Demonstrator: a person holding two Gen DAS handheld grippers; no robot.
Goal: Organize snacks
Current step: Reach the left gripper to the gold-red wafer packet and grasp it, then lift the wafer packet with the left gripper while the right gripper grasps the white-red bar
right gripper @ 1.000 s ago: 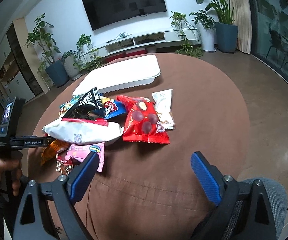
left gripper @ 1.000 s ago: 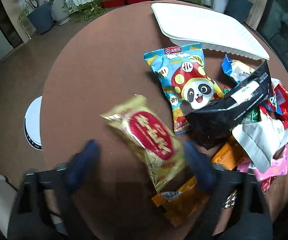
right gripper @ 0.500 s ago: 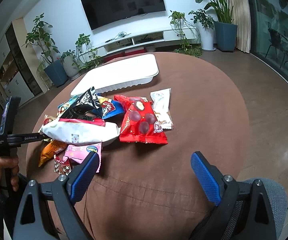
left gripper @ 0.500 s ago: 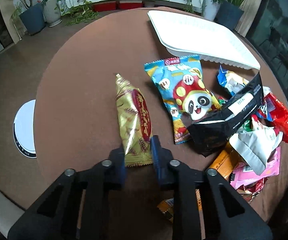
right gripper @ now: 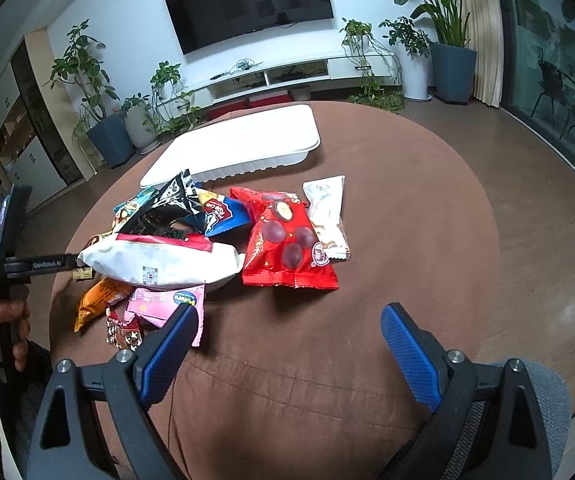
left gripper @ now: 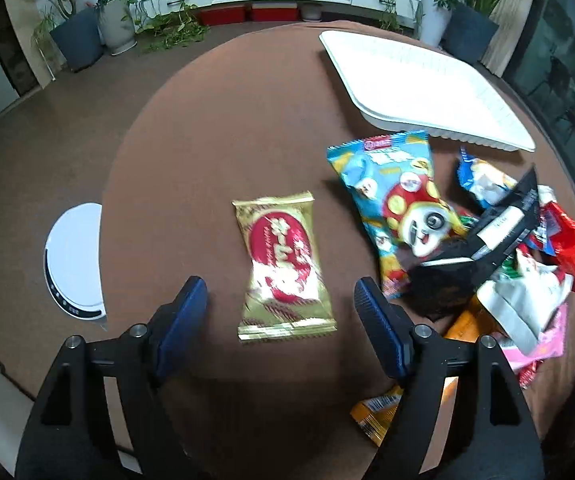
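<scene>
On the left side of the round brown table (left gripper: 215,128), a gold snack packet (left gripper: 283,268) is being left flat and alone, well apart from the heap; it is judged to be the first item being sorted out. The left gripper (left gripper: 281,312) is being held just above the packet's near end, its jaws having just been opening and now standing spread, with nothing being pinched; the packet is lying between and ahead of the blue pads without being touched. Bare cloth is being kept free all around the packet, and the table edge on its left is near enough that any further placing there is being limited.

Further right, the snack pile (right gripper: 191,240) is being left jumbled, with a panda packet (left gripper: 395,208) at its left fringe. Behind it, a white tray (right gripper: 243,148) is lying empty, probably being reserved for the sorted snacks.

On the right, the right gripper (right gripper: 287,344) is being held spread and empty over open cloth, where ample room is being offered.
</scene>
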